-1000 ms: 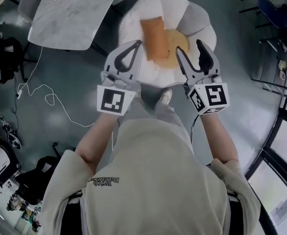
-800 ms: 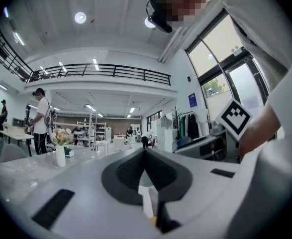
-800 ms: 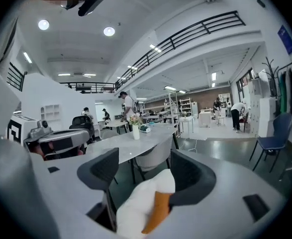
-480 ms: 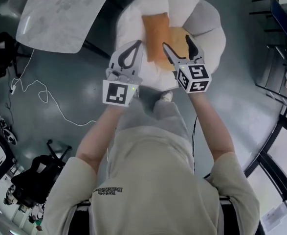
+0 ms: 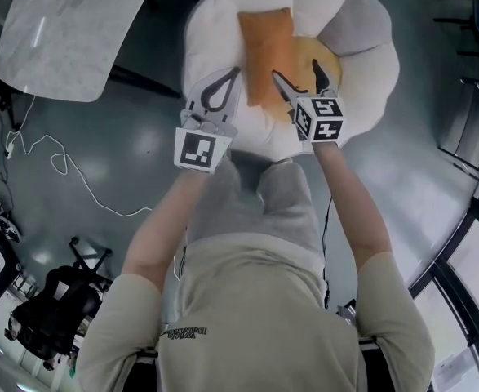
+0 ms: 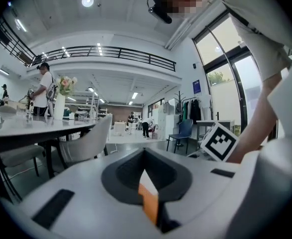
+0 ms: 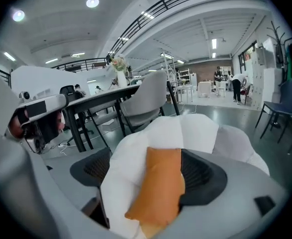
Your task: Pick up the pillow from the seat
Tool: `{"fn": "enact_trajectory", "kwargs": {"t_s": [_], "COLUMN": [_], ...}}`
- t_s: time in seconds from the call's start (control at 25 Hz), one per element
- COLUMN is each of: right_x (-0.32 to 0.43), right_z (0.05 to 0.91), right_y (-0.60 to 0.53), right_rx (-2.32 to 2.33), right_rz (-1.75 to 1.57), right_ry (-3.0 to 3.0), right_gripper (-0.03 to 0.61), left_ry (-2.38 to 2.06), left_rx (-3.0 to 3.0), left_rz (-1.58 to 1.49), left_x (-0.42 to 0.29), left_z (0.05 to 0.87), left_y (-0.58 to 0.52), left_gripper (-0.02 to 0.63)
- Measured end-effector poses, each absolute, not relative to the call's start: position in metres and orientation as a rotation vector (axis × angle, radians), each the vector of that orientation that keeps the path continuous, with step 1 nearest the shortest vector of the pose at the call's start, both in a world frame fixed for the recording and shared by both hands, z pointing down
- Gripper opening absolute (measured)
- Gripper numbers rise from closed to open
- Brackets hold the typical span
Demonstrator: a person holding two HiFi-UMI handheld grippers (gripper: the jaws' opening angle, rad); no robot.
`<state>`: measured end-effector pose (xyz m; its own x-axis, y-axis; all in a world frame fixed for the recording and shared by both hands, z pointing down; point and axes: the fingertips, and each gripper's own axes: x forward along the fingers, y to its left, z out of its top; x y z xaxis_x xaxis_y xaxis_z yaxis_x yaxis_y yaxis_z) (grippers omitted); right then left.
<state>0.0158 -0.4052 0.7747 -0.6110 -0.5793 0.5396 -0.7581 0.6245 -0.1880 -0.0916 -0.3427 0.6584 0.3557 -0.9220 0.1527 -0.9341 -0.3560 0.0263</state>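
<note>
Head view, upper centre: orange pillow (image 5: 263,51) lies on the white seat (image 5: 370,72). Right gripper (image 5: 296,70), its jaws just opening wide, frames it untouched, while left gripper (image 5: 235,73) is pressed together. Best to straddle the pillow's near end squarely before squeezing.

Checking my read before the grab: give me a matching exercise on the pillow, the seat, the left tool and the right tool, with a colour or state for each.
Things:
1 pillow
2 seat
3 left tool
4 right tool

Colour or state:
A jaws together
B white and grey
C jaws apart
D orange

Pairs: 1-D, 2-B, 3-A, 4-C.

The right tool's jaws have just been opening. In the right gripper view the pillow lines up between them, and the pads are not on it.
</note>
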Motion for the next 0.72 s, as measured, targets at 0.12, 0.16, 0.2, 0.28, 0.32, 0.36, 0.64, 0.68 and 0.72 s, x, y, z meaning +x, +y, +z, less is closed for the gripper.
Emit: {"fn": "enact_trajectory", "kwargs": {"t_s": [0.12, 0.16, 0.2, 0.28, 0.32, 0.36, 0.64, 0.68, 0.72], "right_x": [0.014, 0.014, 0.014, 0.013, 0.013, 0.013, 0.009, 0.010, 0.012], "right_z": [0.830, 0.847, 0.864, 0.898, 0.916, 0.932, 1.014, 1.024, 1.034], "right_y": [-0.411, -0.412, -0.412, -0.414, -0.414, -0.414, -0.420, -0.421, -0.423], "right_rx": [1.062, 1.064, 1.063, 1.053, 1.046, 1.036, 0.949, 0.953, 0.961], "right_rz": [0.630, 0.654, 0.669, 0.687, 0.699, 0.709, 0.666, 0.671, 0.684], "right_ry": [-2.380, -2.369, -2.358, -2.329, -2.312, -2.296, -2.213, -2.198, -2.180], "right_gripper": [0.439, 0.440, 0.443, 0.450, 0.455, 0.460, 0.513, 0.520, 0.524], "left_ry": [-1.730, -1.733, -1.730, -1.716, -1.708, -1.702, -1.663, -1.658, -1.654], "left_rx": [2.498, 2.494, 2.485, 2.464, 2.456, 2.451, 2.470, 2.469, 2.463], "left_rz": [0.207, 0.222, 0.235, 0.251, 0.260, 0.272, 0.364, 0.373, 0.377], "left_x": [-0.095, -0.095, -0.096, -0.096, -0.096, -0.097, -0.106, -0.107, -0.107], "left_z": [0.706, 0.722, 0.739, 0.770, 0.785, 0.800, 0.876, 0.884, 0.892], "left_y": [-0.345, -0.345, -0.344, -0.343, -0.343, -0.343, -0.344, -0.344, -0.344], "left_gripper": [0.009, 0.009, 0.009, 0.009, 0.009, 0.009, 0.009, 0.009, 0.009]}}
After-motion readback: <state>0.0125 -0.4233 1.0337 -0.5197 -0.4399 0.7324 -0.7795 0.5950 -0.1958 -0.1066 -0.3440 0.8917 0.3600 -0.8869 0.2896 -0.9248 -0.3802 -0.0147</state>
